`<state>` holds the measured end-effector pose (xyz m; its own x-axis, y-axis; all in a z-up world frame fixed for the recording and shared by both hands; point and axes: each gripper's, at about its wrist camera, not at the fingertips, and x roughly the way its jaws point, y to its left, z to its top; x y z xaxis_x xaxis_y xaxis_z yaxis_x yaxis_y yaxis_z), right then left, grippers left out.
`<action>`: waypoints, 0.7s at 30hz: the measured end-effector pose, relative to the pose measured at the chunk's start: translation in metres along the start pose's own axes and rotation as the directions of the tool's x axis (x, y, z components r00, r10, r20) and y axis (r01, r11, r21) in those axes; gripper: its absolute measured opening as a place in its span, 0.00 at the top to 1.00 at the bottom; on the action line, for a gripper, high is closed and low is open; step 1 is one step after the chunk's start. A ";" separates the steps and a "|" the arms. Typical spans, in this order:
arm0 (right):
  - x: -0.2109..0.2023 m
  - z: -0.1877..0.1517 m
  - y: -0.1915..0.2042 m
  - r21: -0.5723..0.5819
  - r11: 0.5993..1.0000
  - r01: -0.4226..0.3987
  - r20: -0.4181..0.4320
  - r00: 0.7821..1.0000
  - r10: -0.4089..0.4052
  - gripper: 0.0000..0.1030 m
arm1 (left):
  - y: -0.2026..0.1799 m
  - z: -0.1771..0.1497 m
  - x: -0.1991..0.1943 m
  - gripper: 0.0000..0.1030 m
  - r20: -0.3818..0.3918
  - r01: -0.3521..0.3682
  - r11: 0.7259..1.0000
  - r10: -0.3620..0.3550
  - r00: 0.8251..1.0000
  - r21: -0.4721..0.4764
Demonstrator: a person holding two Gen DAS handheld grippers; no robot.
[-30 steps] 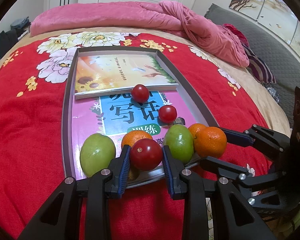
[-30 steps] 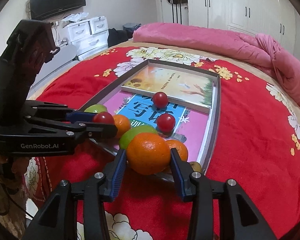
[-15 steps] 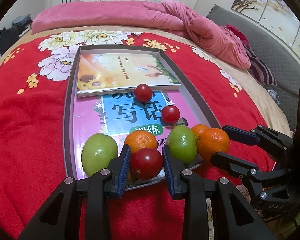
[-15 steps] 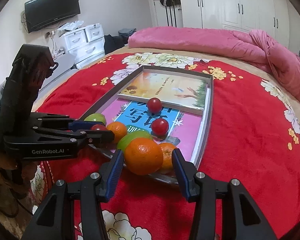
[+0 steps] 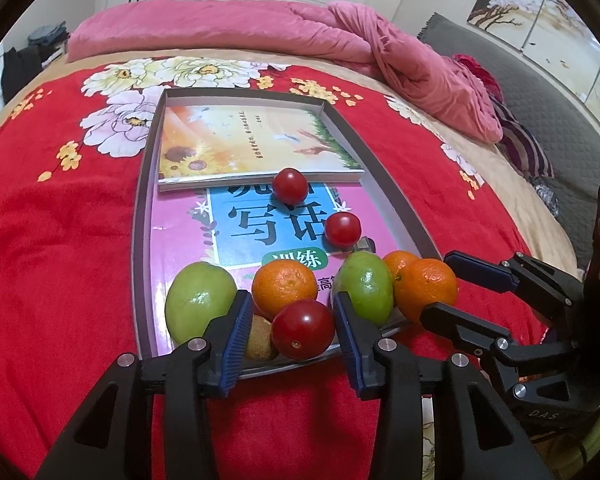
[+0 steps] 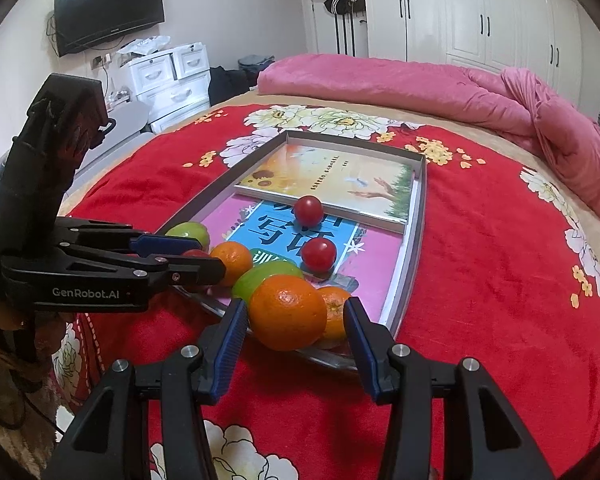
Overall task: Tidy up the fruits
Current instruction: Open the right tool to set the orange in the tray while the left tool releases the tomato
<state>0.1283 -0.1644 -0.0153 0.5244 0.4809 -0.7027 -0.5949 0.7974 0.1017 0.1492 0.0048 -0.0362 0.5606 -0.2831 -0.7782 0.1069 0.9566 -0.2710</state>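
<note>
a: left gripper?
b: fingers spread, released, red tomato sits between them untouched, lower middle of frame at the tray near edge.
a: right gripper?
b: also released, gaps both sides of the orange, lower middle of frame.
a: rest?
b: two green fruits, more oranges, two small tomatoes on the books in the tray, on the bed.

"GenRobot.AI" on left gripper body, "写话" and seemingly "训练" on pink workbook
</note>
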 end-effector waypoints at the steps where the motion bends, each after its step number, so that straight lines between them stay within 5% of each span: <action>1: 0.000 0.000 0.000 0.000 1.000 -0.002 0.002 1.000 0.002 0.52 | 0.000 0.000 0.000 0.57 0.001 0.000 1.000 0.000 1.000 0.000; 21: -0.011 0.004 -0.006 0.032 0.999 0.025 0.056 0.998 -0.027 0.43 | -0.002 0.004 -0.018 0.47 0.053 -0.002 1.000 0.003 0.999 -0.008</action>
<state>0.1286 -0.1730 -0.0048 0.5734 0.4787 -0.6648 -0.5615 0.8206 0.1065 0.1416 0.0083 -0.0195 0.6036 -0.2764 -0.7478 0.0992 0.9567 -0.2735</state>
